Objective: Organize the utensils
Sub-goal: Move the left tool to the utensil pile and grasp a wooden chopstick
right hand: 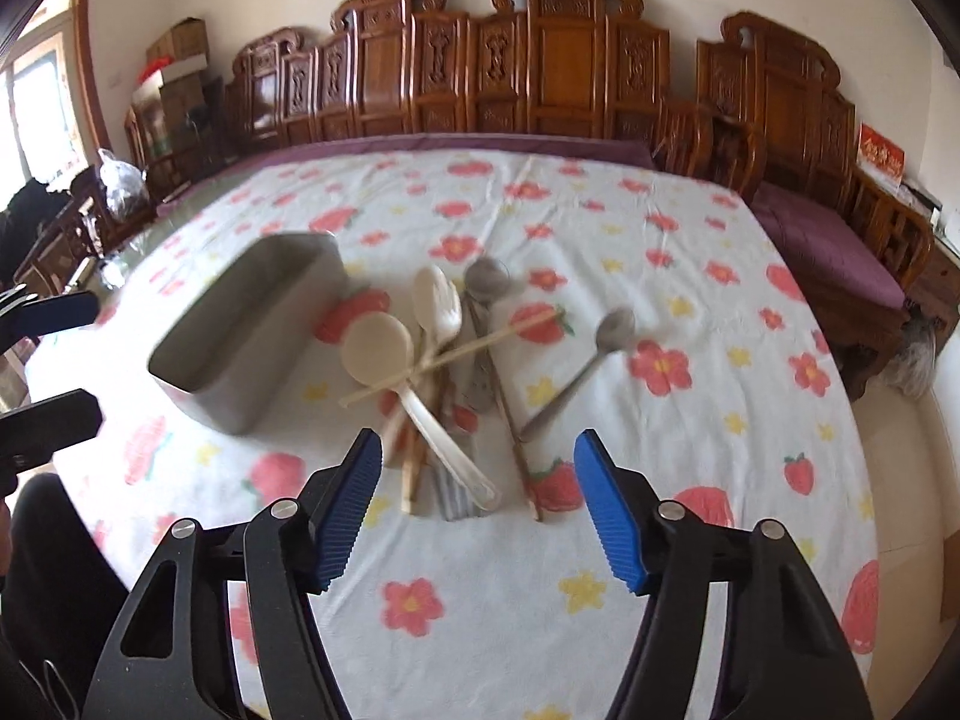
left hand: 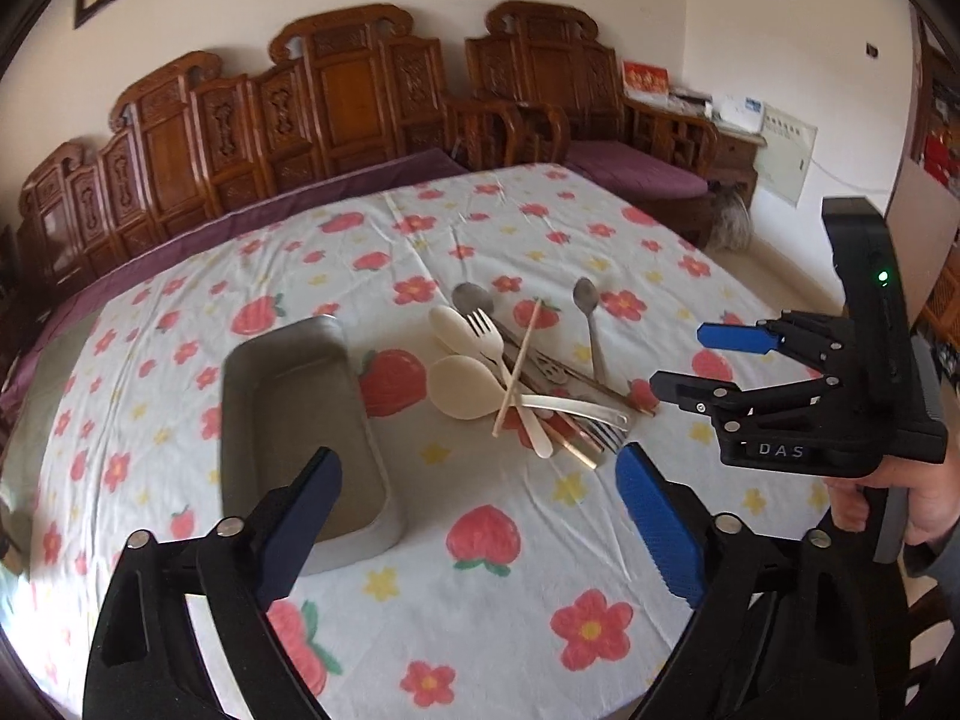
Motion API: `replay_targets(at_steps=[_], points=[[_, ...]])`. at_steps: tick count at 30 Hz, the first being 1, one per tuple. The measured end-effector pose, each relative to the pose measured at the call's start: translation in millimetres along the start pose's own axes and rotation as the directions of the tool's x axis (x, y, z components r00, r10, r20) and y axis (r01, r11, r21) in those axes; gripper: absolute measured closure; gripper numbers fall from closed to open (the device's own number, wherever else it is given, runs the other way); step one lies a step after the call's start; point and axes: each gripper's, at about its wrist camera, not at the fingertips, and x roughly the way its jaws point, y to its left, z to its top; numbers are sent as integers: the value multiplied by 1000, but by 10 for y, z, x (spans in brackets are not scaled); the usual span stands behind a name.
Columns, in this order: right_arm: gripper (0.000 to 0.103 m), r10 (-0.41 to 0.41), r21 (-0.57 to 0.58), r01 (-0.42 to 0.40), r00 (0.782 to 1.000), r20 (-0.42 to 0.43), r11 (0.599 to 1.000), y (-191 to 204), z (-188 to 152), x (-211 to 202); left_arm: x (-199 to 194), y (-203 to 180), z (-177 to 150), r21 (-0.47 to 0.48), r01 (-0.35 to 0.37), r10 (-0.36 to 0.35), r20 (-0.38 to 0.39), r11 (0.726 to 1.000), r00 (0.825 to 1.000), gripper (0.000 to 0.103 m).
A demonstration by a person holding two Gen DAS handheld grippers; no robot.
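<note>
A heap of utensils (left hand: 528, 378) lies mid-table: white plastic spoons (left hand: 462, 387), a white fork (left hand: 489, 333), metal spoons (left hand: 588, 312), a metal fork and wooden chopsticks (left hand: 519, 366). An empty grey rectangular tray (left hand: 300, 420) stands left of it. My left gripper (left hand: 480, 516) is open and empty, above the cloth near the tray and heap. My right gripper (right hand: 477, 516) is open and empty, just short of the heap (right hand: 444, 372); it also shows in the left wrist view (left hand: 681, 363). The tray (right hand: 252, 324) is left of the heap. One metal spoon (right hand: 582, 372) lies apart to the right.
The table carries a white cloth (left hand: 510, 570) with red flowers and strawberries. Carved wooden benches (right hand: 540, 72) with purple cushions (right hand: 828, 252) line the far side and right. Boxes and bags (right hand: 174, 72) stand at the far left.
</note>
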Motion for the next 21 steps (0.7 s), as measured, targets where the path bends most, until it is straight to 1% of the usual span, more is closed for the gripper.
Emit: replay_targets(at_steps=[2, 4, 8, 9, 12, 13, 14, 16, 17, 21], points=[[34, -4, 7, 4, 1000, -7, 1000, -88, -34, 59, 203, -46, 48, 8, 22, -22, -31, 1000, 999, 19], [35, -6, 25, 7, 1000, -17, 1000, -185, -64, 97, 424, -74, 95, 7, 38, -37, -66, 999, 997, 33], [35, -19, 55, 21, 999, -40, 998, -352, -114, 177, 782, -126, 141, 23, 37, -34, -117, 999, 993, 41], [35, -16, 64, 19, 999, -46, 998, -382, -128, 197, 868, -136, 148, 28, 39, -35, -131, 999, 991, 42], [35, -14, 71, 18, 998, -54, 997, -410, -145, 224, 1102, -127, 157, 33, 27, -21, -177, 999, 984, 56], [35, -8, 74, 12, 998, -56, 997, -414, -149, 229, 1172, -120, 161, 33, 21, -14, -190, 999, 982, 58], [35, -7, 73, 11, 998, -56, 997, -412, -151, 230, 1246, -105, 161, 30, 14, -8, -202, 999, 979, 58], [35, -7, 72, 11, 998, -57, 997, -406, -149, 231, 1329, -72, 167, 21, -2, 6, -213, 1000, 977, 63], [35, -4, 73, 8, 998, -57, 997, -406, -145, 230, 1384, -42, 173, 9, 0, 2, -224, 1000, 975, 68], [35, -4, 67, 8, 998, -62, 998, -384, -141, 240, 1474, 5, 165, -31, 31, -38, -242, 999, 970, 70]])
